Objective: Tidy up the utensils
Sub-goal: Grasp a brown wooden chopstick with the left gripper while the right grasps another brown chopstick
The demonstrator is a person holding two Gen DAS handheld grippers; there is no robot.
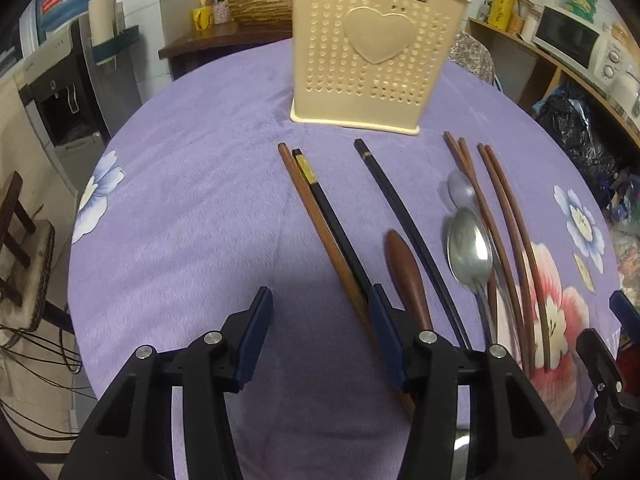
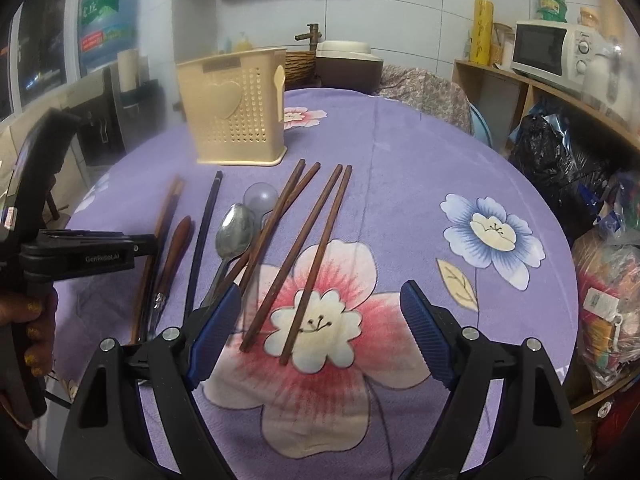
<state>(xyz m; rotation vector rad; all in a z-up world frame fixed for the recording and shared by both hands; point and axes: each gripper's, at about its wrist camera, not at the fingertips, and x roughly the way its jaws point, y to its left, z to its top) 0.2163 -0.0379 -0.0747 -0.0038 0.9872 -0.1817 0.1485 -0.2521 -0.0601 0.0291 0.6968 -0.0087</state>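
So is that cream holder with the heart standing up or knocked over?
Upright. The cream holder stands on its flat base on the purple tablecloth, open top upward.

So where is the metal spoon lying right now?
The metal spoon lies on the purple tablecloth, left of centre in the right wrist view, between the lone black chopstick and the brown chopsticks.

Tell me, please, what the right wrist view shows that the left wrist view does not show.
Only the right wrist view: the hand holding the left gripper, a spoon shape on the holder's side, a blue flower.
Only the left wrist view: the left gripper's open blue pads, nothing between them.
Both: the cream holder, metal spoon, brown chopsticks, purple cloth.
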